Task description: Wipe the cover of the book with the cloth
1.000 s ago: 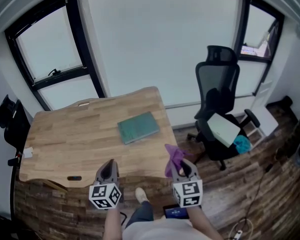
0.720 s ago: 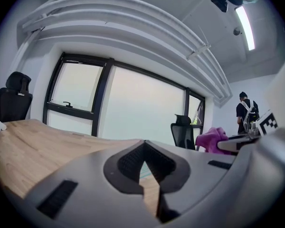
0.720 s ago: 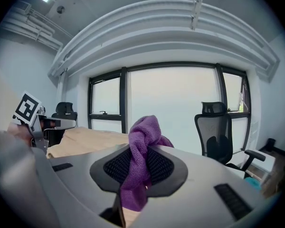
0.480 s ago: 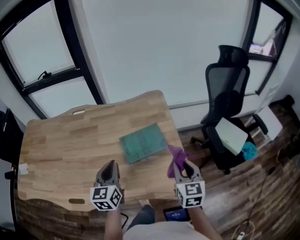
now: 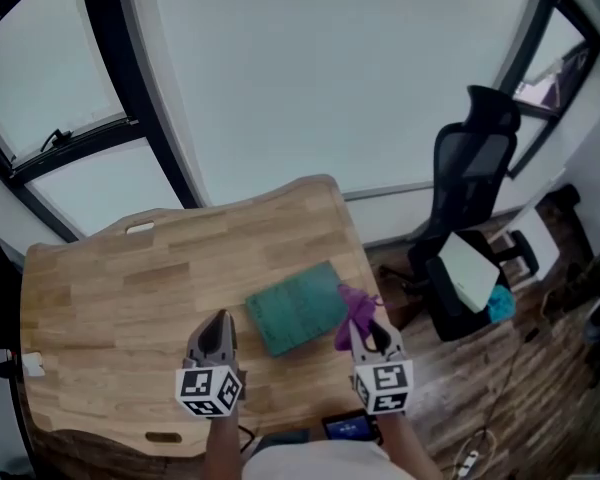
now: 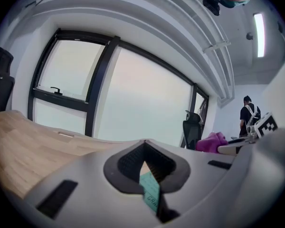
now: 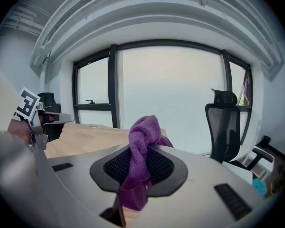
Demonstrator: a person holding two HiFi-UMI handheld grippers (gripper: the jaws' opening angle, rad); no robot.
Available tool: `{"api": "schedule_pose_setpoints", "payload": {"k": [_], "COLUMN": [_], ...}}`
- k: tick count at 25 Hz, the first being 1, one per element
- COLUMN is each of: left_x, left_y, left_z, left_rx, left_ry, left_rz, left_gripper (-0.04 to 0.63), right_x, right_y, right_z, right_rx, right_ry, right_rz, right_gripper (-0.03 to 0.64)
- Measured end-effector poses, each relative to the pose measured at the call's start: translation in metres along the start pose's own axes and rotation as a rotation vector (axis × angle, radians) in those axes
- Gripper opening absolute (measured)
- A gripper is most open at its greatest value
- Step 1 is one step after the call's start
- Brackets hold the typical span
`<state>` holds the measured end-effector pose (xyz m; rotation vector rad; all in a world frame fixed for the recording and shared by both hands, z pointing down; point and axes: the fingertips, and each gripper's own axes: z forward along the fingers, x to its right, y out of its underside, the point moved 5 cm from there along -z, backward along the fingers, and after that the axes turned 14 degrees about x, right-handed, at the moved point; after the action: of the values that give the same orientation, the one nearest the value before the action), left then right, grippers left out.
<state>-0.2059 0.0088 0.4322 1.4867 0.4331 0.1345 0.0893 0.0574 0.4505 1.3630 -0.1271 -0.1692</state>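
Note:
A green book (image 5: 296, 308) lies flat on the wooden table (image 5: 120, 288), near its right edge. My right gripper (image 5: 364, 333) hangs just off the book's right side, shut on a purple cloth (image 5: 355, 313) that bunches up between its jaws (image 7: 141, 141). My left gripper (image 5: 216, 333) is over the table to the left of the book, shut with nothing in it. In the left gripper view a sliver of the green book (image 6: 150, 191) shows past the closed jaws.
A black office chair (image 5: 470, 178) stands to the right of the table, with a pale box (image 5: 472, 273) on a seat beside it. A phone or tablet (image 5: 348, 426) lies low near the person's lap. Large windows fill the far wall. A person (image 6: 248, 115) stands far right.
Both grippers have moved forward over the table toward the book. The right one with the cloth now sits beside the book's right edge.

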Motion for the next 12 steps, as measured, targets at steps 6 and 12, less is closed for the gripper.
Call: {"api": "schedule_pose_setpoints", "payload": {"k": [6,12], "left_x": [-0.018,-0.014], "left_y": [0.018,0.033], "left_z": [0.022,0.025], "left_rx": [-0.042,-0.088], "left_ry": [0.003,-0.004], "left_rz": [-0.043,-0.054], "left_gripper": [0.002,0.002], "right_x": [-0.008,-0.002], "right_y": [0.005,0.002], "right_z": [0.016,0.017], "right_rx": [-0.050,-0.067], "right_ry": [-0.006,-0.017], "right_rz": [-0.020,-0.034], "right_gripper": [0.075,0.075]}}
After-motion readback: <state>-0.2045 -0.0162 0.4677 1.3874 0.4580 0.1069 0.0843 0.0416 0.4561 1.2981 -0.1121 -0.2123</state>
